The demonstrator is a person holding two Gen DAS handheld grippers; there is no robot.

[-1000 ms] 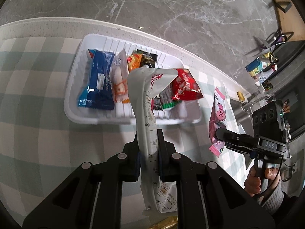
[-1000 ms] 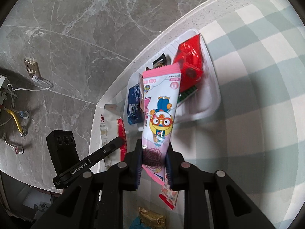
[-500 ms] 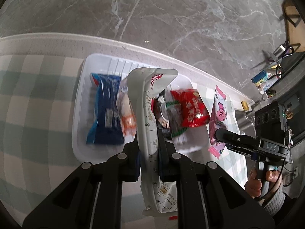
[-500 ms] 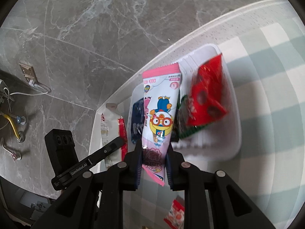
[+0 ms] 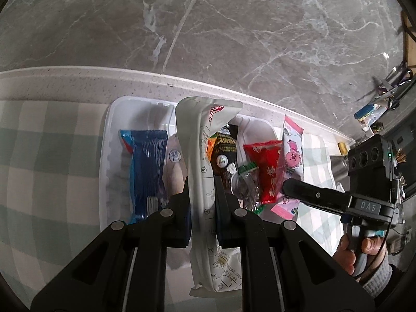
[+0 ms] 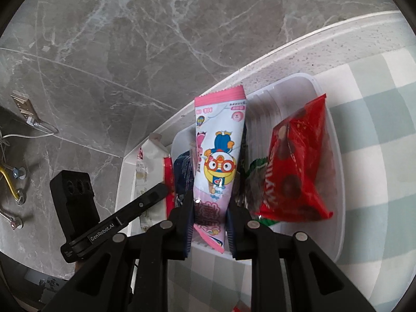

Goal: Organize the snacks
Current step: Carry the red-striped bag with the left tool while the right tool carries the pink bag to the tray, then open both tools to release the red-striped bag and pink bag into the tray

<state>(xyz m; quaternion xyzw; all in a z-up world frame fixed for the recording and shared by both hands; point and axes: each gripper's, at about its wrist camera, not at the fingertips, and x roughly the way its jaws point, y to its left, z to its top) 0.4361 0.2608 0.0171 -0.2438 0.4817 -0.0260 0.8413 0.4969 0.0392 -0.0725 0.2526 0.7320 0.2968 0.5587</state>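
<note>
Left tool (image 5: 201,182): clamped on white packet (image 5: 205,140), long axis pointing over tray (image 5: 109,119). Right tool (image 6: 210,200): clamped on pink packet (image 6: 221,140), likewise above tray.

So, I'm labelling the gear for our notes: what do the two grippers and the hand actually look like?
Both grippers are matte black with silver rivets. The right gripper bears a white "DAS" label, a three-lens camera block with a green light, and a thin black cable. The left gripper reads "GenRobot.AI". The bare right hand wraps a grey handle and wears a grey knit cuff.
</note>
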